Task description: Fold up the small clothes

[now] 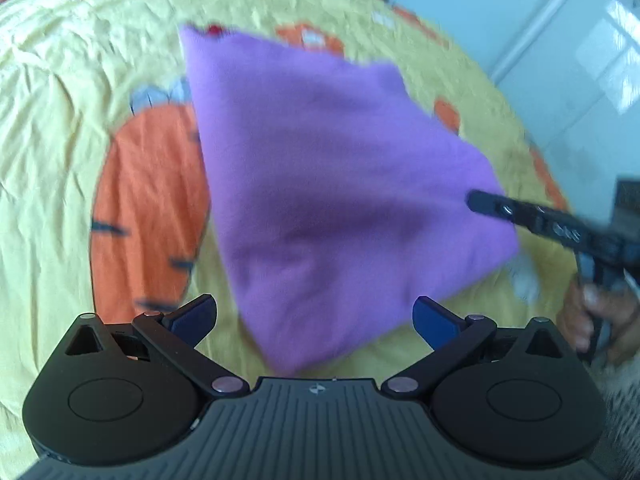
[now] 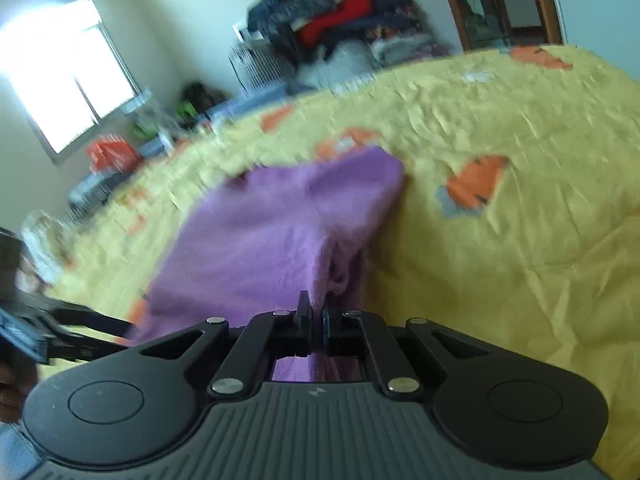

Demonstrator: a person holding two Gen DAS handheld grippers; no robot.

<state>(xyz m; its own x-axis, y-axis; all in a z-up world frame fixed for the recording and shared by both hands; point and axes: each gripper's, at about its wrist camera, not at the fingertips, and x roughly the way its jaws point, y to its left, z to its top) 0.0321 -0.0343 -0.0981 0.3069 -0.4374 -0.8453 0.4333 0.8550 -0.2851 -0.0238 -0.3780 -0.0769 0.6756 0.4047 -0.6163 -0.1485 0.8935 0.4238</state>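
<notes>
A small purple garment [image 1: 328,184] lies partly folded on the yellow bedspread [image 1: 52,128] with orange carrot prints. My left gripper [image 1: 316,320] is open and empty just in front of the garment's near corner. My right gripper [image 2: 316,320] is shut on an edge of the purple garment [image 2: 272,236] and holds that edge lifted off the bed. In the left wrist view the right gripper [image 1: 480,200] reaches in from the right over the garment's right corner. Both views are blurred by motion.
The yellow bedspread [image 2: 500,128] spreads wide to the right. A pile of clothes [image 2: 340,12] stands against the far wall, a window [image 2: 68,68] at left, and clutter [image 2: 116,156] beyond the bed's far edge. A white cabinet [image 1: 560,40] stands past the bed.
</notes>
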